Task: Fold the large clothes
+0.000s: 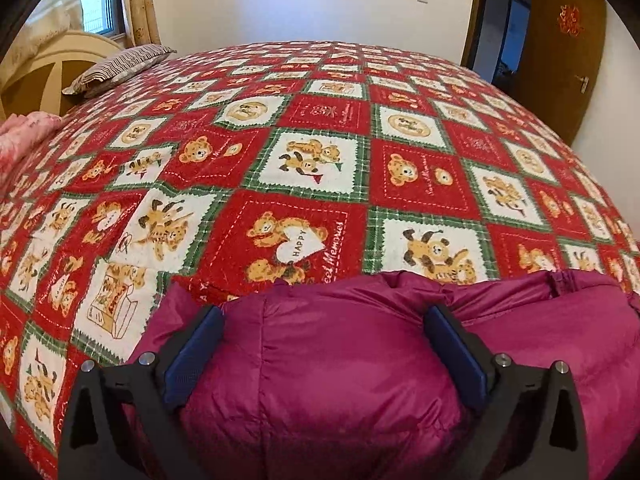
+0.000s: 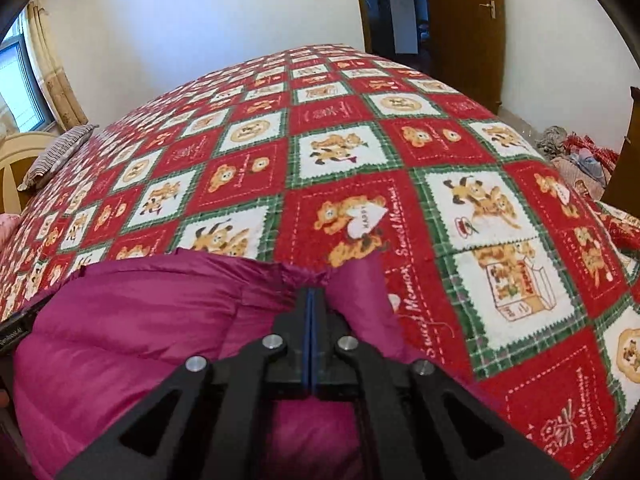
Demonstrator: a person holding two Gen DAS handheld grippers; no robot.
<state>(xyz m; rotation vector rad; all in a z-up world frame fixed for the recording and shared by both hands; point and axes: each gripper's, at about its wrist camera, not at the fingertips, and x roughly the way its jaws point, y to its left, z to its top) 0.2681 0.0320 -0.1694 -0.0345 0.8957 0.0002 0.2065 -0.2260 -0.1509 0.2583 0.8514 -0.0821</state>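
A puffy magenta down jacket (image 1: 340, 360) lies bunched at the near edge of the bed. My left gripper (image 1: 324, 316) is open, its blue-padded fingers (image 1: 192, 352) straddling a bulging fold of the jacket. In the right wrist view the jacket (image 2: 132, 328) fills the lower left. My right gripper (image 2: 311, 292) is shut on a gathered edge of the jacket, the fabric puckered at the fingertips.
The bed is covered by a red, white and green teddy-bear blanket (image 1: 320, 160). A striped pillow (image 1: 120, 68) and a pink quilt (image 1: 24, 136) lie at the far left by the headboard. A wooden door (image 2: 464, 28) and a clothes pile (image 2: 576, 152) are at right.
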